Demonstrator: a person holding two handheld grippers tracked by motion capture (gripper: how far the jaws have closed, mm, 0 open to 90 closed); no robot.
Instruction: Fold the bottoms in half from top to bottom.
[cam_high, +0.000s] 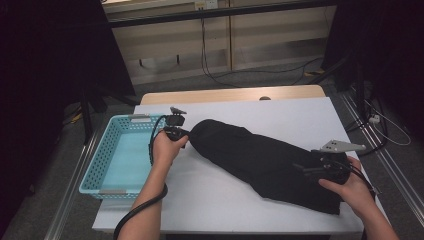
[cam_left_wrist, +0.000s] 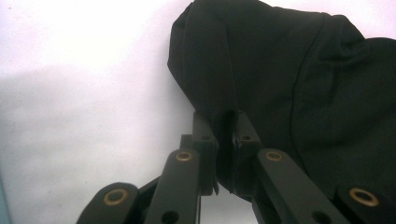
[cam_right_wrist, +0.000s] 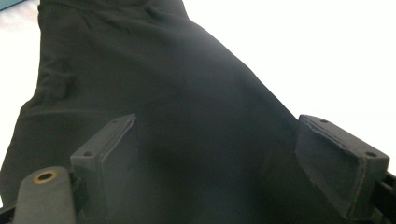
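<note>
Black fabric garment (cam_high: 260, 160), long and rumpled, was laid diagonally across the white-covered worktop (cam_high: 215, 195), its rounded end pointed toward a light-blue perforated plastic basket (cam_high: 102, 170) that was set at the worktop's left edge. That rounded end was pinched by the left gripper (cam_high: 184, 134), whose jaws were seen clenched on a fold of the cloth in the left gripper view (cam_left_wrist: 227, 135). The opposite, wider end near the right edge was met by the right gripper (cam_high: 305, 170); in the right gripper view its jaws (cam_right_wrist: 233, 158) were spread wide apart over the dark cloth, with nothing clamped between the pads (cam_right_wrist: 119, 158).
</note>
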